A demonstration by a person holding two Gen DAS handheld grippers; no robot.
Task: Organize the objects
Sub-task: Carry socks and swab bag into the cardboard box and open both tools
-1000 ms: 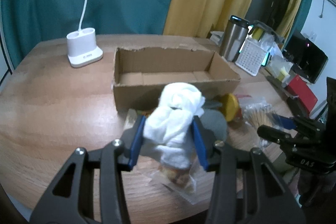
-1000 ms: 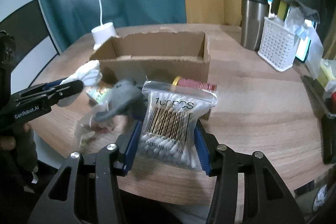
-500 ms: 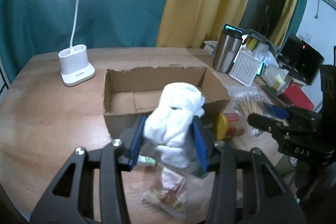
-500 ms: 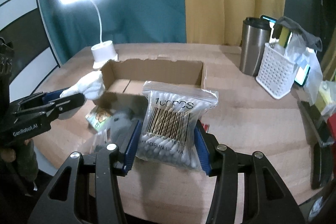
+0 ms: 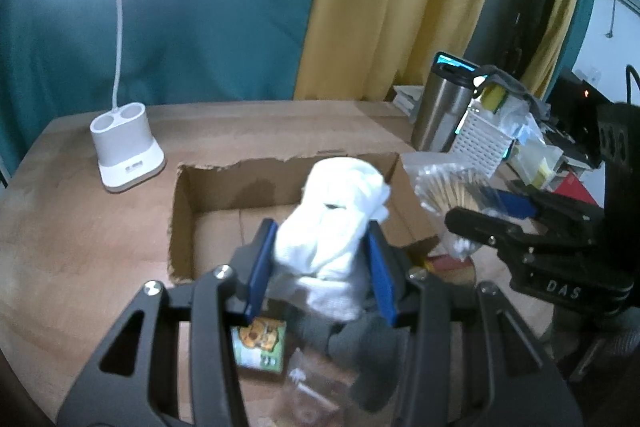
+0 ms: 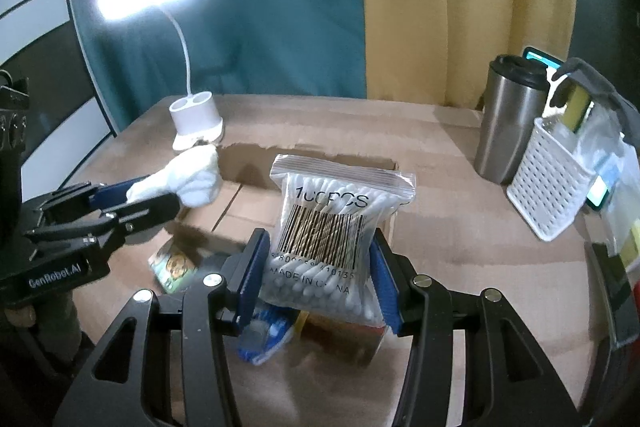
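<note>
My left gripper [image 5: 320, 267] is shut on a white rolled cloth [image 5: 332, 219] and holds it above the near wall of the open cardboard box [image 5: 216, 211]. My right gripper [image 6: 320, 271] is shut on a clear bag of cotton swabs [image 6: 332, 235], held above the box's near right corner [image 6: 388, 227]. The swab bag also shows in the left wrist view [image 5: 444, 187], and the cloth in the right wrist view [image 6: 192, 179]. On the table below lie a green snack packet [image 5: 260, 343], a grey cloth [image 5: 360, 347] and a clear food bag [image 5: 312, 391].
A white desk lamp [image 5: 126, 155] stands left of the box. A steel tumbler [image 6: 508, 123] and a white perforated basket [image 6: 548, 179] stand at the right. A blue item [image 6: 264, 339] and a red box [image 6: 344, 339] lie under the right gripper.
Both grippers have risen and moved forward with their loads, from in front of the box to over its near edge. The box interior now shows from above.
</note>
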